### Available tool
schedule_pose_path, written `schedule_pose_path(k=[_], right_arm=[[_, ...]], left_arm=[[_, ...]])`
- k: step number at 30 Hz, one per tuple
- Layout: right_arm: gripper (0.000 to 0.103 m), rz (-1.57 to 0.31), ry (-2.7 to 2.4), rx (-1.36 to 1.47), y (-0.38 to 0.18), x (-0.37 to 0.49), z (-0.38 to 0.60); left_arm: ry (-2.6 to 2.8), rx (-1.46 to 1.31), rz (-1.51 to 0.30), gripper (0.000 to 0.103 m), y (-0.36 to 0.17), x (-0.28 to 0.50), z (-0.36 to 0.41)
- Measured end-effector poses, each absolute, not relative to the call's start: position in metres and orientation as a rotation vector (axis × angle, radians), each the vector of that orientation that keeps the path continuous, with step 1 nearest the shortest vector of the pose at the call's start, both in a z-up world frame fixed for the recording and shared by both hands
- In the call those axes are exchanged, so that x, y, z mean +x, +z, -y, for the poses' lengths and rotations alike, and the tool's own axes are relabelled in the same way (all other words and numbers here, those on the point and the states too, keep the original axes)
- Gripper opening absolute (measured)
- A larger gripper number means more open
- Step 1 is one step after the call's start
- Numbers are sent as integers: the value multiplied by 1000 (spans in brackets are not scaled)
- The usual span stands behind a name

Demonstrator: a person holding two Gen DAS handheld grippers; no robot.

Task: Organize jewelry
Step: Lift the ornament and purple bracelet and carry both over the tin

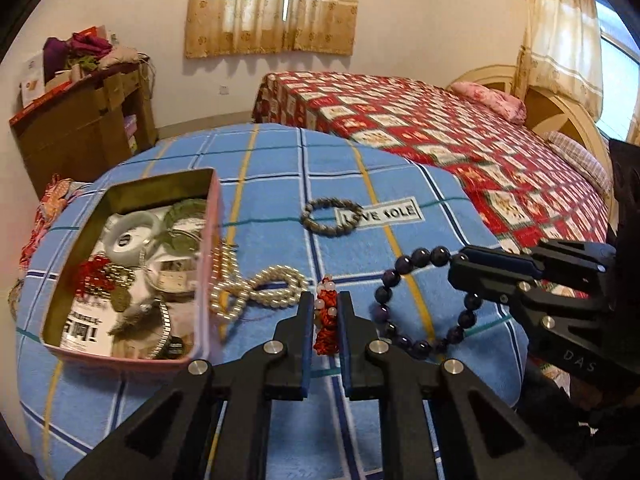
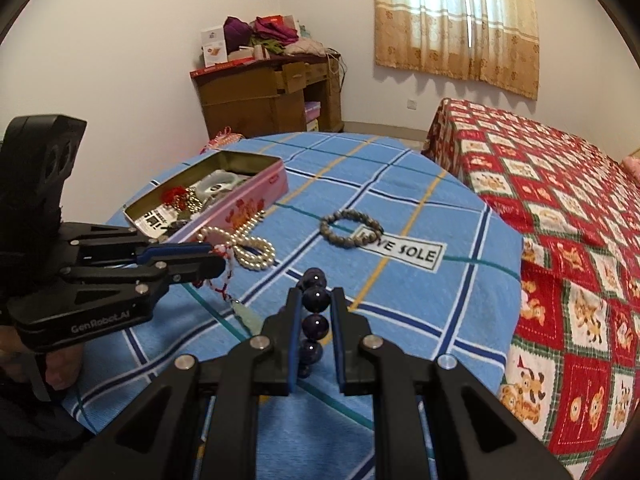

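Note:
My left gripper [image 1: 326, 300] is shut on a red knotted cord with white beads [image 1: 325, 328], lifted just off the blue plaid tablecloth [image 1: 280, 168]. In the right wrist view the left gripper [image 2: 218, 258] carries that cord [image 2: 226, 276], and a pale green pendant [image 2: 248, 316] hangs from it. My right gripper [image 2: 316, 294] is shut on a dark purple bead bracelet [image 2: 316, 300]; its loop [image 1: 420, 304] dangles below the right gripper [image 1: 458, 266]. An open pink tin [image 1: 120, 361] [image 2: 248, 204] holds several jewelry pieces. A pearl necklace [image 1: 256, 292] [image 2: 248, 248] lies beside it.
A grey-brown bead bracelet [image 1: 330, 216] [image 2: 350, 228] lies mid-table by a "LOVE SOLE" label. A bed with a red patchwork quilt [image 1: 460, 136] [image 2: 560, 208] stands close to the table's right. A cluttered wooden desk [image 1: 80, 128] [image 2: 264, 96] stands against the far wall.

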State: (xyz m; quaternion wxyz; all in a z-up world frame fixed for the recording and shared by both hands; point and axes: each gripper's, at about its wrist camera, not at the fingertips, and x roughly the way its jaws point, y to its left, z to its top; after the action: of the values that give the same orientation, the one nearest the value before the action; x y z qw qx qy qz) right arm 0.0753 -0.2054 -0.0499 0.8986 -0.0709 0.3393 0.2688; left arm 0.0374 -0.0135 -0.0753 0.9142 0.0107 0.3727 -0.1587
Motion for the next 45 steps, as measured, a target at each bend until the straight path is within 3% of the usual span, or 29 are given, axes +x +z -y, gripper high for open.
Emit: schedule_pose_path(k=[31,45], right_arm=[[16,-565,695,-223,7,95,119],[16,-533,751,-242,20,110,80]], left_arm=[[-131,-82,-560,10,6,43,-83],[-63,-98,-590,10,-9,66,-109]])
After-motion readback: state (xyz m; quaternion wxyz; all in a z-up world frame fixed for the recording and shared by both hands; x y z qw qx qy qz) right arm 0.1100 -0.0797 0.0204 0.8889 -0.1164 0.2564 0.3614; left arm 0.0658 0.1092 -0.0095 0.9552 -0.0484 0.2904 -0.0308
